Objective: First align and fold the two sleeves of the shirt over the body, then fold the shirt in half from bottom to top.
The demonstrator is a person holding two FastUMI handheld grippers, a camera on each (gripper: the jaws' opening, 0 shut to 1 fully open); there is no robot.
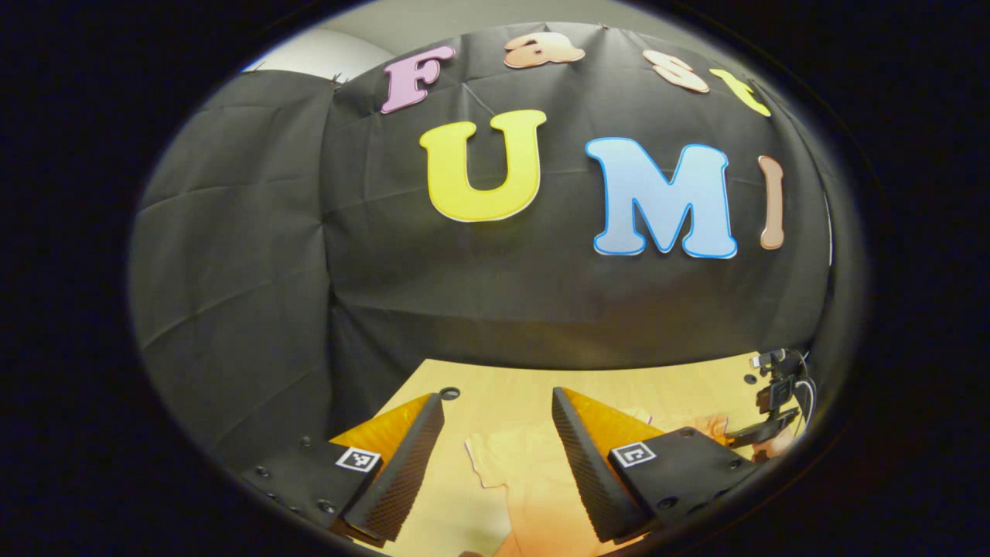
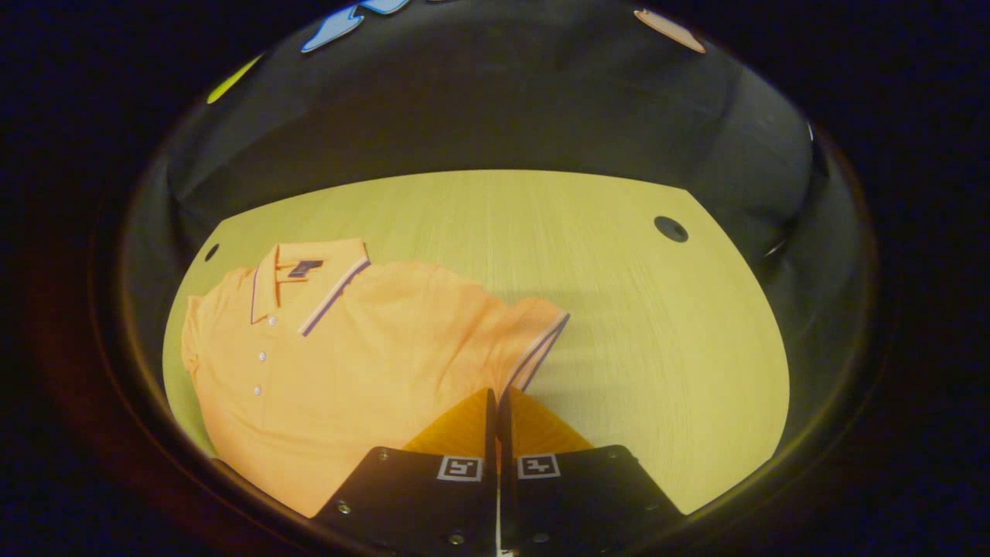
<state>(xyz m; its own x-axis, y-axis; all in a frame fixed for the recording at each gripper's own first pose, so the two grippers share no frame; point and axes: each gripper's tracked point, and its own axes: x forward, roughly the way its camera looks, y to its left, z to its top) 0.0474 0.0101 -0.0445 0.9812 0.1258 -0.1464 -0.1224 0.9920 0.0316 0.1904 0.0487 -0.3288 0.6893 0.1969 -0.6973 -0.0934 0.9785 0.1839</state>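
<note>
On the wooden surface, at about 9 o'clock in the right gripper view, the shirt is laid flat, the right hand-held gripper closed at its sleeve hem (whether fabric is pinched can't be told), the left hand-held gripper held wide open and empty, so the sleeve could probably get dragged crooked.

Cloth shirt on a wood-look table, you've got matt surfaces all round.
Your shirt is soft matt knit cloth with striped trim and small glossy buttons; the table shows smooth, fine-grained pale wood; the booth wall is creased matt cloth; left gripper pads look rough, dimpled.
</note>
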